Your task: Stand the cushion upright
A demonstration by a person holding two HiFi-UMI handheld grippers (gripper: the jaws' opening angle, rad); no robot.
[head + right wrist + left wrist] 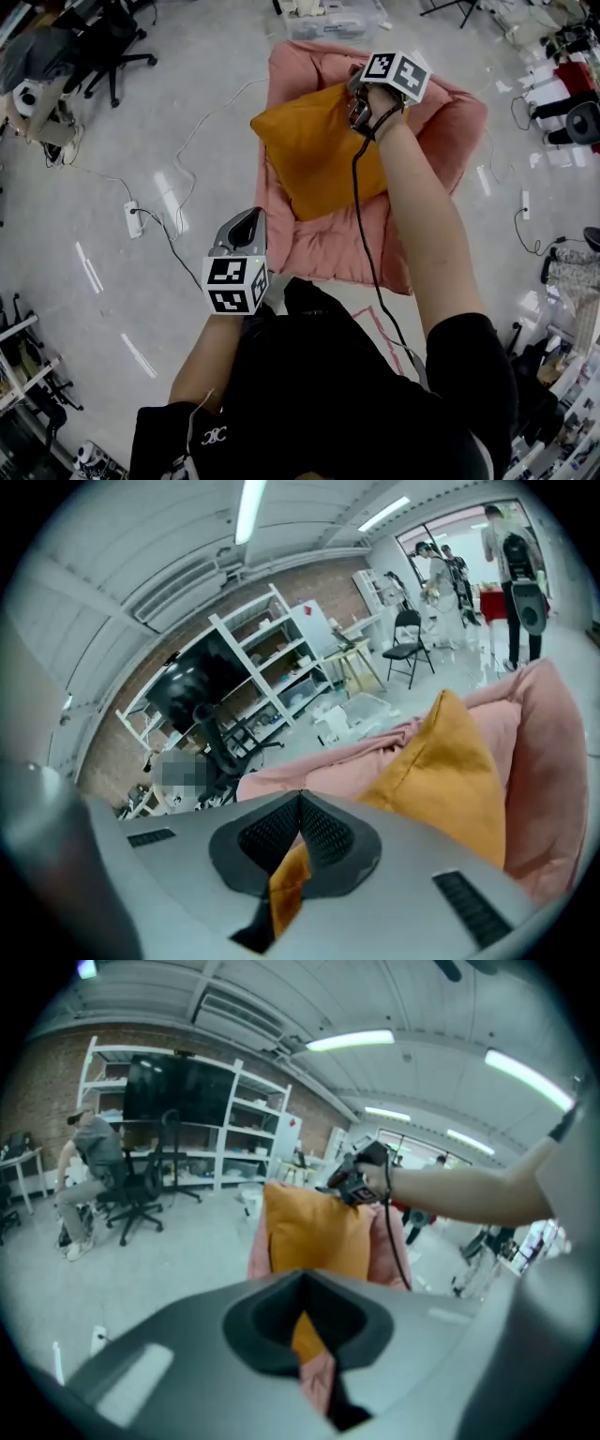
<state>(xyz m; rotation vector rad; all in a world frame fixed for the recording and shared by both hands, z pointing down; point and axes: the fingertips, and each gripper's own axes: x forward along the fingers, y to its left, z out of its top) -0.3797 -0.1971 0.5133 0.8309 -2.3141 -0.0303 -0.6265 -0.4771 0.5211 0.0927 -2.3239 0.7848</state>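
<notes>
The orange cushion (314, 155) sits on a pink padded seat (328, 244) that lies on the grey floor (187, 122). It is raised so that its broad face is turned toward the person. In the left gripper view the cushion (314, 1232) looks close to upright in front of the seat's pink back (392, 1251), though that gripper's own body hides its lower edge. The right gripper (357, 111) is at the cushion's far upper corner. Its own view shows the jaws (298, 803) pressed together on a fold of orange fabric, with the rest of the cushion (441, 761) rising just to the right. A black cable (361, 216) runs from this gripper back along the forearm. The left gripper (249, 217) hangs beside the seat's near left edge, apart from the cushion. Its jaws (302, 1279) meet at the tips with nothing between them. A white power strip (133, 218) lies on the floor to the left.
</notes>
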